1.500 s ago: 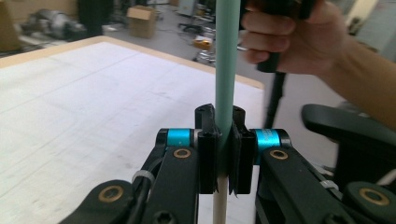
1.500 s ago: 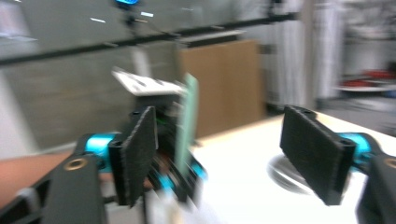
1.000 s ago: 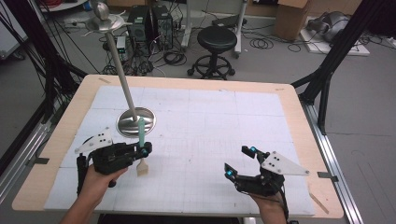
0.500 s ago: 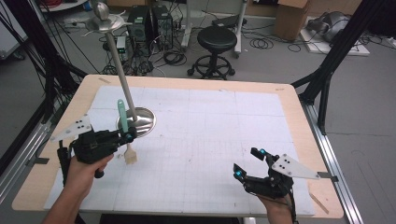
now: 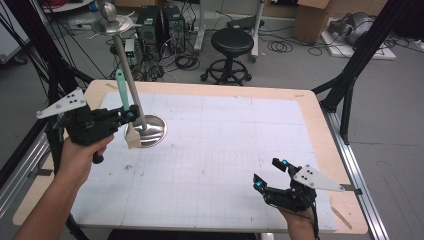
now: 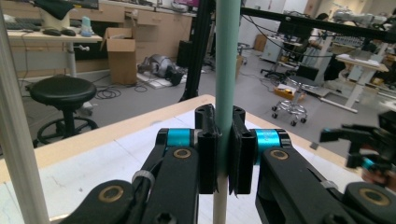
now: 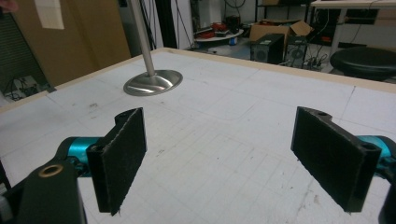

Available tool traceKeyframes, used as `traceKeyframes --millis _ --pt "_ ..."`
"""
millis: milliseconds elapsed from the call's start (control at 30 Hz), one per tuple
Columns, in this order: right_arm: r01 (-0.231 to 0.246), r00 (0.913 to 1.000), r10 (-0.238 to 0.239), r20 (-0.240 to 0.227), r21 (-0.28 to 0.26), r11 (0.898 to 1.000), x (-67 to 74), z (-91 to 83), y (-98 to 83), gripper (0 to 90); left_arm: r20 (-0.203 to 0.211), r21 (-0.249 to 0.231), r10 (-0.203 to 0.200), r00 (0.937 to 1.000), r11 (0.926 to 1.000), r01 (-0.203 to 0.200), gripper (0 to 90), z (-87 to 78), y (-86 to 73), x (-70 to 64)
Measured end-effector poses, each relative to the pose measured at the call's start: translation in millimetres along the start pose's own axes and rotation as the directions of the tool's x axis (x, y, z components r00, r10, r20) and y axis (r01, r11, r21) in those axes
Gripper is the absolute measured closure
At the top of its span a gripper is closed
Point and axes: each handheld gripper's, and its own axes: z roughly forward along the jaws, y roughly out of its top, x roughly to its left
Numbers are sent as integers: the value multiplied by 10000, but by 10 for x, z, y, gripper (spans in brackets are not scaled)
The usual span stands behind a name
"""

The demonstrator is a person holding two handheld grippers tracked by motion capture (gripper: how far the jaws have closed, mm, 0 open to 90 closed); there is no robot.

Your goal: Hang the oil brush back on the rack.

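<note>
- Two grippers are seen over the white table: the left gripper is held up at the left side, and the right gripper is kept low near the front right corner.
- The left gripper's fingers are clenched on a brush; its green handle is gripped upright between the pads, rising well above them.
- Below the fingers, the pale wooden part of the brush and its bristle head are seen hanging clear of the table.
- Just beyond the left fingertips, a metal stand is placed, with its round base on the table and its pole slanting up beside the brush handle.
- The right gripper's fingers are spread wide, with nothing between them.
- Ahead of the right fingers, well apart, the stand's base is seen.
</note>
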Motion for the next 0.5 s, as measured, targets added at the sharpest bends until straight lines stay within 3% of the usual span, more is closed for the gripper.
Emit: traceKeyframes --millis 133,367,500 --pt "-71 10000 71 8 -44 10000 -24 -16 1 170 -185 225 71 9998 9997 -67 839 124 144 53" --pt "-140 9999 140 5 -66 9999 -55 -33 -2 170 -630 -151 -3 9980 9999 -6 839 205 310 109" --pt "-147 9999 147 -29 -33 9999 -56 -27 -5 170 -839 -66 59 9965 10000 -65 838 231 362 152"
